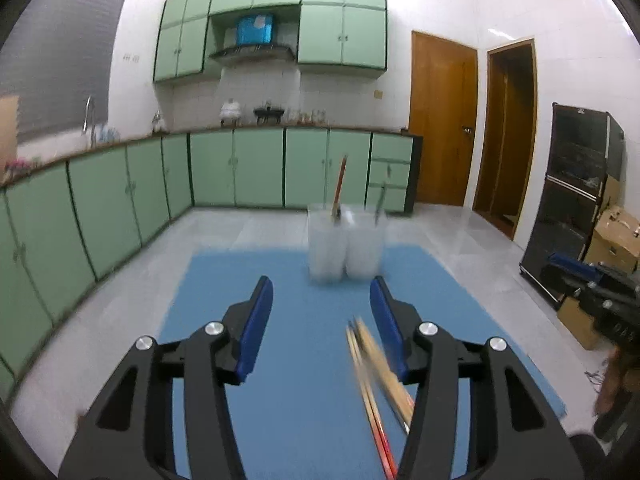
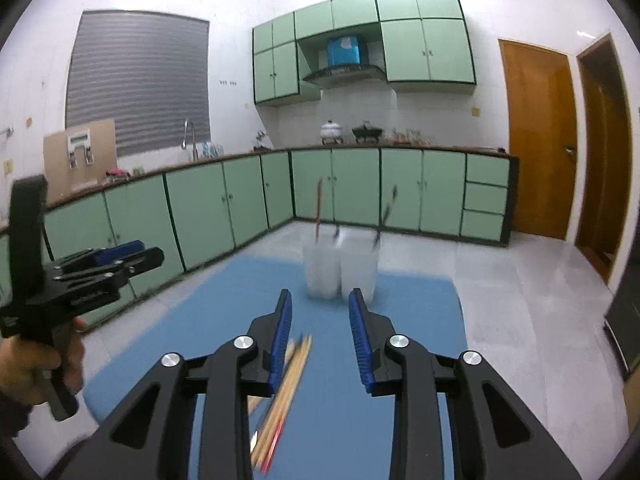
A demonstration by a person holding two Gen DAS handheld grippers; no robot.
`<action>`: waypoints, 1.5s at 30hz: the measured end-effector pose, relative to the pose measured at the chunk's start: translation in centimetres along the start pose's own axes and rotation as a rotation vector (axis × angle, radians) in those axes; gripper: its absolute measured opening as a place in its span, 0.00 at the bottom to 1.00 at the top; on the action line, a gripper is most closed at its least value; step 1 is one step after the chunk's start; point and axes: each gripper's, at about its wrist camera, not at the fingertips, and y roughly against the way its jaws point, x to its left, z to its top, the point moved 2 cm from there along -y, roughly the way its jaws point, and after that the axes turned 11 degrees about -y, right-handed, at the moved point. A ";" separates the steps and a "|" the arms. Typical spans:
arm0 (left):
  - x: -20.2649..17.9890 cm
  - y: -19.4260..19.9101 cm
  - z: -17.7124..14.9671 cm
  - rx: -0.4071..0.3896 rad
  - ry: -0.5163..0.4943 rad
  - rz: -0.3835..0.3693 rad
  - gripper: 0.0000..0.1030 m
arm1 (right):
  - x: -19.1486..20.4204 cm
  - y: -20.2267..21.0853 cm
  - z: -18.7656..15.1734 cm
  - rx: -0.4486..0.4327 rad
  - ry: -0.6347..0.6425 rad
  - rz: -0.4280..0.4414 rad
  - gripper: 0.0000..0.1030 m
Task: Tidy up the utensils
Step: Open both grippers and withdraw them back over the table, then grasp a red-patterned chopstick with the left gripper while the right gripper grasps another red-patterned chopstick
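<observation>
Two clear plastic cups [image 1: 344, 246] stand side by side at the far end of a blue mat [image 1: 304, 360]; the left one holds a red-brown stick, the right one a dark utensil. Several wooden chopsticks [image 1: 376, 376] lie loose on the mat, under my left gripper's right finger. My left gripper [image 1: 322, 296] is open and empty above the mat. In the right wrist view the cups [image 2: 340, 272] stand ahead, the chopsticks [image 2: 286, 392] lie by the left finger, and my right gripper [image 2: 320, 308] is open and empty. The left gripper [image 2: 100, 268] shows at the left.
The blue mat [image 2: 400, 320] lies on a white tiled surface. Green cabinets [image 2: 224, 204] run along the back and left. Wooden doors [image 2: 540, 136] are at the right. A dark rack [image 1: 576, 200] and cardboard boxes [image 1: 616, 236] stand at the far right.
</observation>
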 end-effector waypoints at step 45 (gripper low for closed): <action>-7.0 -3.5 -16.0 0.306 -0.064 -0.114 0.48 | -2.4 -7.0 -13.7 0.279 -0.039 -0.025 0.07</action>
